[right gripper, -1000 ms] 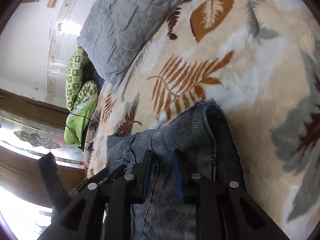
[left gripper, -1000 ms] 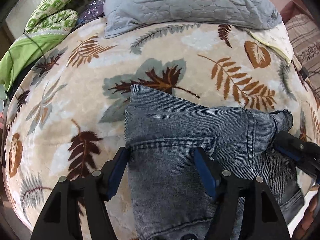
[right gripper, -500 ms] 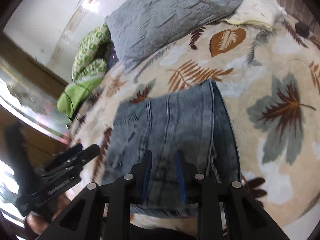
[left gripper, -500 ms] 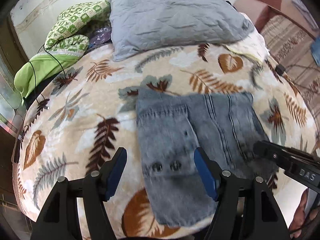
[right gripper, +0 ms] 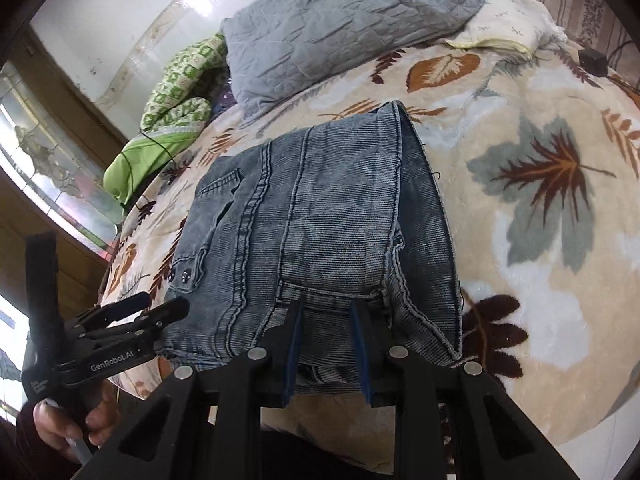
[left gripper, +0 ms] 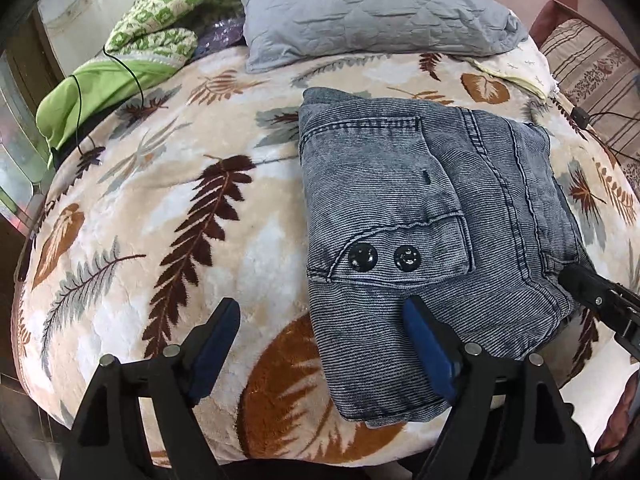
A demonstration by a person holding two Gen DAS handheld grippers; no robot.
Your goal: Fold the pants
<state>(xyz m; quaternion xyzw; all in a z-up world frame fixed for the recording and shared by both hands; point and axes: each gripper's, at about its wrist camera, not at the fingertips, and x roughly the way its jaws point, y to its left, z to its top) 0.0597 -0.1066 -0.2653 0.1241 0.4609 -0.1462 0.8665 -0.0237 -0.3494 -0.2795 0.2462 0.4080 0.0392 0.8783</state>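
The grey-blue denim pants [left gripper: 420,208] lie folded into a compact rectangle on the leaf-patterned blanket [left gripper: 180,208], two black snaps showing near the front. They also show in the right wrist view [right gripper: 320,232]. My left gripper [left gripper: 320,332] is open and empty, hovering over the pants' near left edge. My right gripper [right gripper: 326,328] is partly open with a narrow gap, empty, just above the pants' near edge. The right gripper also shows at the right edge of the left wrist view [left gripper: 600,300], and the left gripper at the lower left of the right wrist view [right gripper: 132,320].
A grey quilted pillow [left gripper: 368,4] lies at the back of the bed. A green patterned blanket [left gripper: 160,28] and a green cloth with a black cable [left gripper: 100,88] sit at the back left. A striped cushion [left gripper: 592,68] is at the right. The bed's front edge is close below.
Both grippers pulled back and up from the pants, then came a little closer again. The pants lie flat, let go by both grippers.
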